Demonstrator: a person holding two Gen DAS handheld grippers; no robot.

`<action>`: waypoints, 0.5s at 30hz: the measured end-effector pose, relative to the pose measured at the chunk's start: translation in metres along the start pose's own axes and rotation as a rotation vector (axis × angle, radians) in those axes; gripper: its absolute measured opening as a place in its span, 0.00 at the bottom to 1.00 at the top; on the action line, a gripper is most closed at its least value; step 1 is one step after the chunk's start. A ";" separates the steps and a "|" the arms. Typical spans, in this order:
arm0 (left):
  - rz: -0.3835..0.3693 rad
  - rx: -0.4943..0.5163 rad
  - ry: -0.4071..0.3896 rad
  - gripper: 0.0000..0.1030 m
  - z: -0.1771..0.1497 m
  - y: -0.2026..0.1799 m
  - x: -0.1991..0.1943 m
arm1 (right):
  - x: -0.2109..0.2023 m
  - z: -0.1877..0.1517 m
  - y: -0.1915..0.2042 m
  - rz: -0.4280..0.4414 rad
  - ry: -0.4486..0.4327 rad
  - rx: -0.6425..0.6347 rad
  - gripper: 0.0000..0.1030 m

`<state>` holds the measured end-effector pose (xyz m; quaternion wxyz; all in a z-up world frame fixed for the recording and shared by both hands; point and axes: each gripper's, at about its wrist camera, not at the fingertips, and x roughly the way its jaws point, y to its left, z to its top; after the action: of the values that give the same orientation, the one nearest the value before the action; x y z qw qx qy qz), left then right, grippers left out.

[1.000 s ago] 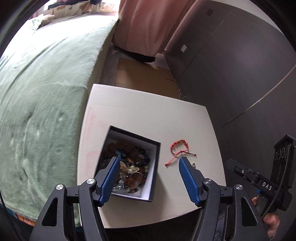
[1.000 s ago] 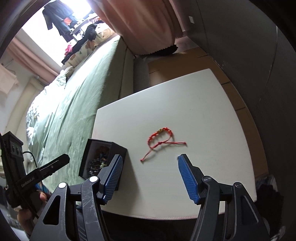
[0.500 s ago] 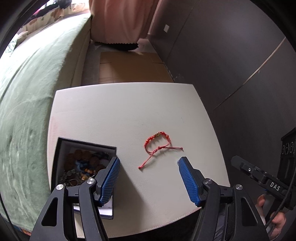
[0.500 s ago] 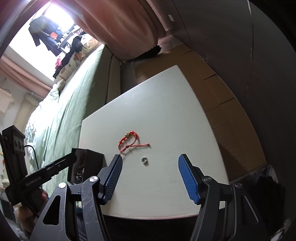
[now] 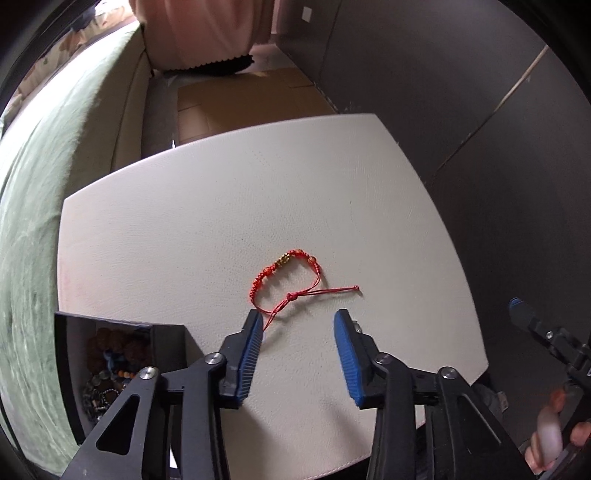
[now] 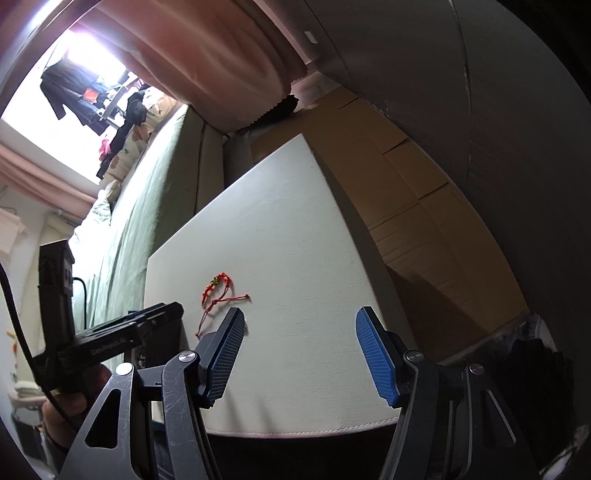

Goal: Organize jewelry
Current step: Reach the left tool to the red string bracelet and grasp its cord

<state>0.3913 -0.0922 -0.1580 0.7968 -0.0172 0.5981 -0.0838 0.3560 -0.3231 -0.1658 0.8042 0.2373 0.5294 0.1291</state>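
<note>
So my left gripper (image 5: 298, 321) is closing right now, jaws maybe half spread with nothing pinched between them yet. It's pointing steeply down at the red bracelet (image 5: 286, 275), which is my landmark for everything here. The bracelet lies flat on the white table (image 5: 184, 229), its loose cord tail running right up beside the left blue pad (image 5: 251, 350), looks close to touching but I can't tell for sure. Left of the bracelet and nearer to me sits the black jewelry box (image 5: 122, 365), open, with a pile of beads already in it. Well off to the bracelet's right, my right gripper (image 6: 299, 325) hangs over bare table, jaws spread fairly wide and holding nothing. Far behind the bracelet are the green bed (image 5: 44, 184) and pink curtain (image 5: 199, 29). I'd say the step in hand is grabbing the bracelet to drop it in the box. Next I'd need to nudge forward so the pads straddle the knot or beaded part, not just that thin tail, then squeeze and lift it over.
</note>
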 end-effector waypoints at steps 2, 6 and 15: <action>0.022 0.026 0.023 0.33 0.002 -0.005 0.011 | 0.001 -0.001 -0.005 0.001 -0.001 0.011 0.61; 0.063 0.070 0.046 0.32 0.008 -0.011 0.023 | 0.004 -0.002 -0.012 0.003 0.002 0.028 0.61; 0.093 0.120 0.090 0.25 0.017 -0.018 0.053 | 0.008 -0.004 -0.015 0.005 0.014 0.024 0.61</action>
<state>0.4198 -0.1191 -0.2013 0.7716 0.0623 0.6275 -0.0830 0.3551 -0.3314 -0.1809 0.7971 0.2475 0.5361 0.1263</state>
